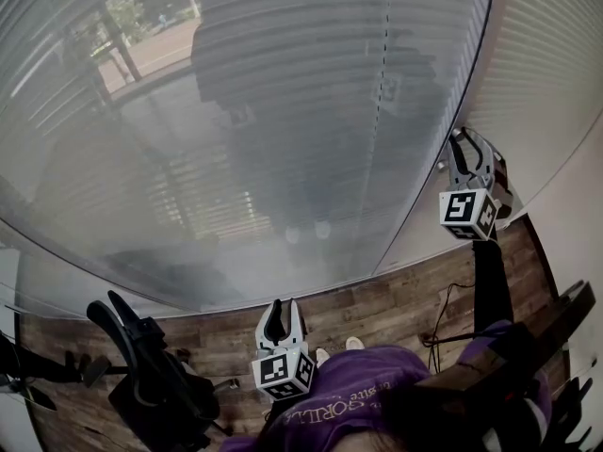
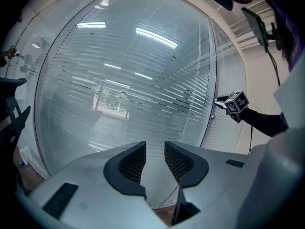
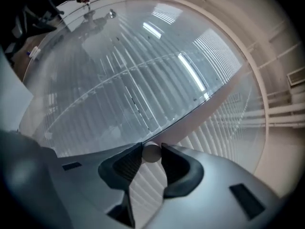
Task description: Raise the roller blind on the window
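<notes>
The slatted blind [image 1: 283, 111] hangs behind a large glass pane, with a thin beaded cord [image 1: 382, 78] running down near its right side. My right gripper [image 1: 458, 141] is raised against the pale window frame [image 1: 415, 224] to the right of the pane. In the right gripper view it [image 3: 152, 154] is shut on a small round grey knob [image 3: 152, 151] on that frame. My left gripper [image 1: 281, 311] hangs low in front of me, pointing at the glass. Its jaws [image 2: 155, 152] are open with nothing between them. From the left gripper view the right gripper [image 2: 221, 100] shows at the frame.
A black office chair [image 1: 141, 365] stands at the lower left on the wooden floor [image 1: 396, 299]. A thin cable [image 1: 443, 318] trails over the floor at the right. A second slatted window [image 1: 556, 55] lies right of the frame. My purple shirt [image 1: 367, 394] fills the bottom.
</notes>
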`<state>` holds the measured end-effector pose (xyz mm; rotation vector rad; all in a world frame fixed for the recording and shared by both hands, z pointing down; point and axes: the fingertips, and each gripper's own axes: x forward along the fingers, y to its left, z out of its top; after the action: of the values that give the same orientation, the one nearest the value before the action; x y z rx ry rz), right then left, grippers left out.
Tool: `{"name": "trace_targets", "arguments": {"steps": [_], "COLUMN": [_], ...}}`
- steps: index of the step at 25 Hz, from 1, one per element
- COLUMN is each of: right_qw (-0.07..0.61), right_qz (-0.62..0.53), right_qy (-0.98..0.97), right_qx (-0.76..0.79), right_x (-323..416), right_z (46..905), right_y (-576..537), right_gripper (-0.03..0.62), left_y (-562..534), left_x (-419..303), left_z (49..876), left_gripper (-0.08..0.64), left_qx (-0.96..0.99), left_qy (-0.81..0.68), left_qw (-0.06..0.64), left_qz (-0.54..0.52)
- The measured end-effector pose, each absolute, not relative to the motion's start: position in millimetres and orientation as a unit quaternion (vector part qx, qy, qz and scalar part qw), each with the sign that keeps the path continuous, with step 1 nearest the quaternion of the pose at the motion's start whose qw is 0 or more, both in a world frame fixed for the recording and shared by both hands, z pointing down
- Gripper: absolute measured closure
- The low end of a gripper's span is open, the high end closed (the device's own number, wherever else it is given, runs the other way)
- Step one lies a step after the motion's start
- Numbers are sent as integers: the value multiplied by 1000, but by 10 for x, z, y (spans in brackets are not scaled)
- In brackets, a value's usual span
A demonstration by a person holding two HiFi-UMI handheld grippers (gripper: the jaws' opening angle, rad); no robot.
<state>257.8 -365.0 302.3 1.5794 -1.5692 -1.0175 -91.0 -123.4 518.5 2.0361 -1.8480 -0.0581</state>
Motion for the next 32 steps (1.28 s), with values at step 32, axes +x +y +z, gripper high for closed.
{"name": "trace_targets", "arguments": {"steps": [32], "right_qw": [307], "right_qz": [-351], "right_qy": [-642], "right_qx": [609], "right_x": [2595], "right_z": [3023], "right_y": [-3608], "right_gripper": [468], "left_y": [-1248], "left_x": [-929], "left_z": [5196], "left_gripper": [436], "left_qx": [726], "left_qy": [-659], "left_qw": [195], "left_qz": [-19]}}
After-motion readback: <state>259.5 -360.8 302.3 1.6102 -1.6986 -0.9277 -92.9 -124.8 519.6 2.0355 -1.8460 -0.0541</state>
